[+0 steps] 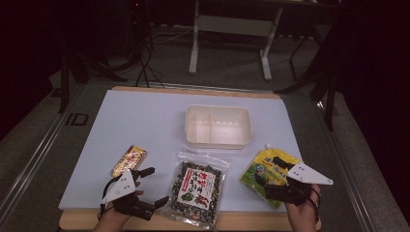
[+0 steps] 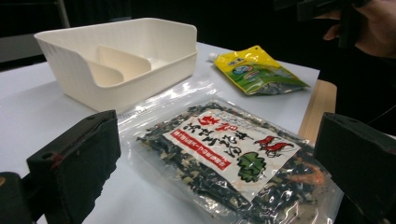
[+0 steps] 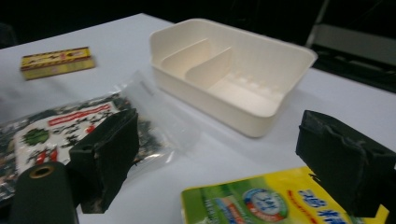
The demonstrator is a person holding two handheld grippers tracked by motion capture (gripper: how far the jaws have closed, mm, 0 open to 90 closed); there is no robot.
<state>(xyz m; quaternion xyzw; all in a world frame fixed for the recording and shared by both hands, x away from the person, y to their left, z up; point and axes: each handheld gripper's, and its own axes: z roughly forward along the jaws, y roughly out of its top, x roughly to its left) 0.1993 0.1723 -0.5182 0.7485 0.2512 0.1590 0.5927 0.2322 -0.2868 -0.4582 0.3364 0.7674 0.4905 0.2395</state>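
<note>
High view: the left gripper [image 1: 151, 185], jaws spread and grasping nothing, sits at the lower left beside the seaweed packet [image 1: 196, 187], whose long axis runs up-frame, tilted slightly right. The right gripper [image 1: 269, 172], also released, hovers over the yellow pouch [image 1: 263, 170], spout toward the upper edge.

Left gripper view: red-and-white label, script too small to read.

Right gripper view: pouch at bottom, divided tray [image 3: 233, 70] above on the counter [image 3: 130, 42].

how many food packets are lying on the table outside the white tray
3: a small yellow box at the left, a clear seaweed bag in the middle, and a yellow spouted pouch at the right.
</note>
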